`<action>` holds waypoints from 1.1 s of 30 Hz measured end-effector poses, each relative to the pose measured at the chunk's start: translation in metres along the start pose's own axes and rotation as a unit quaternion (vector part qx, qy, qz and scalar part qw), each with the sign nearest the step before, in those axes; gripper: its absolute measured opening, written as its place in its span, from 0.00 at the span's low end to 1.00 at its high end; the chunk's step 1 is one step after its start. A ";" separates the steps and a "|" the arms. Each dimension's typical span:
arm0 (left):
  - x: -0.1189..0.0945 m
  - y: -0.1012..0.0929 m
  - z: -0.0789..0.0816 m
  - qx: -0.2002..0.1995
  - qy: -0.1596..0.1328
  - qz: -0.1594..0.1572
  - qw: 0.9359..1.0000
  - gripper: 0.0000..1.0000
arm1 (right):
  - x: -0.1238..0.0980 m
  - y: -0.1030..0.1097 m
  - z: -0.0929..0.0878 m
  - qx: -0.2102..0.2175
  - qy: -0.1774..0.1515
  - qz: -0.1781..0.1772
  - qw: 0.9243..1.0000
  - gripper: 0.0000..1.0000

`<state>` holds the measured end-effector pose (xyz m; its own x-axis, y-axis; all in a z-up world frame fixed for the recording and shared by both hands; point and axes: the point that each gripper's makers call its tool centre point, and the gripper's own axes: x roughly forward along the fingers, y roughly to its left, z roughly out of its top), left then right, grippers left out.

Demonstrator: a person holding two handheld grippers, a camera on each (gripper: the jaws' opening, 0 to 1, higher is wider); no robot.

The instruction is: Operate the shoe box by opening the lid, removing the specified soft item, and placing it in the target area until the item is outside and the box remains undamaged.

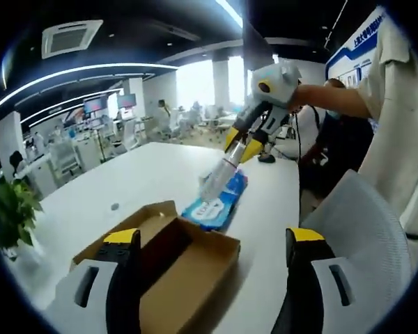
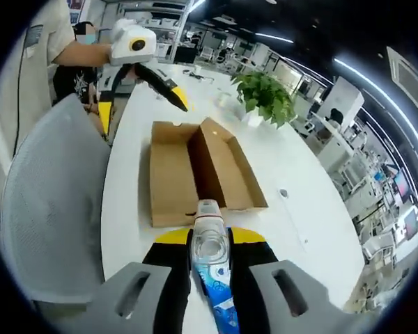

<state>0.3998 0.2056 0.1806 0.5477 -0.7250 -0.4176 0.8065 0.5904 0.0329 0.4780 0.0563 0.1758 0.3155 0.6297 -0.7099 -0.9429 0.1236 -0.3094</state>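
The brown cardboard shoe box (image 1: 184,268) (image 2: 219,167) stands open on the white table, its lid folded out flat beside it and its inside bare. In the left gripper view my left gripper (image 1: 213,238) hangs over the box with its jaws wide apart and nothing between them. It appears again as the left gripper (image 2: 136,101) at the box's far end. My right gripper (image 2: 210,238) (image 1: 231,154) is shut on a soft blue and white pack (image 2: 214,275) (image 1: 219,198). The pack slants down to the table just past the box.
A grey mesh chair (image 1: 362,229) (image 2: 49,202) stands against the table's edge. A person in a light shirt (image 1: 393,104) is beside it. A potted plant (image 2: 265,94) (image 1: 10,209) sits at the table's other side. Bare white tabletop (image 1: 139,174) lies beyond the box.
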 end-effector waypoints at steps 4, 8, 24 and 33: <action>-0.010 0.007 0.002 -0.018 -0.018 0.024 0.999 0.99 | 0.002 -0.013 -0.006 -0.007 0.014 0.007 1.000 0.17; -0.018 0.009 -0.001 -0.029 -0.025 0.036 0.999 0.99 | 0.005 -0.027 -0.016 -0.017 0.038 0.015 0.999 0.17; -0.040 0.016 -0.021 -0.040 -0.011 0.090 0.995 1.00 | 0.032 -0.064 -0.053 -0.041 0.113 0.045 0.992 0.17; -0.055 0.020 -0.033 -0.049 -0.003 0.109 0.993 1.00 | 0.051 -0.077 -0.073 -0.058 0.170 0.074 0.981 0.17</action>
<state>0.3788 0.2689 0.1741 0.7080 -0.5782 -0.4054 0.6435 0.7647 0.0333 0.5745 0.0231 0.1168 0.2125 0.3395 -0.9163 -0.9688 -0.0495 -0.2430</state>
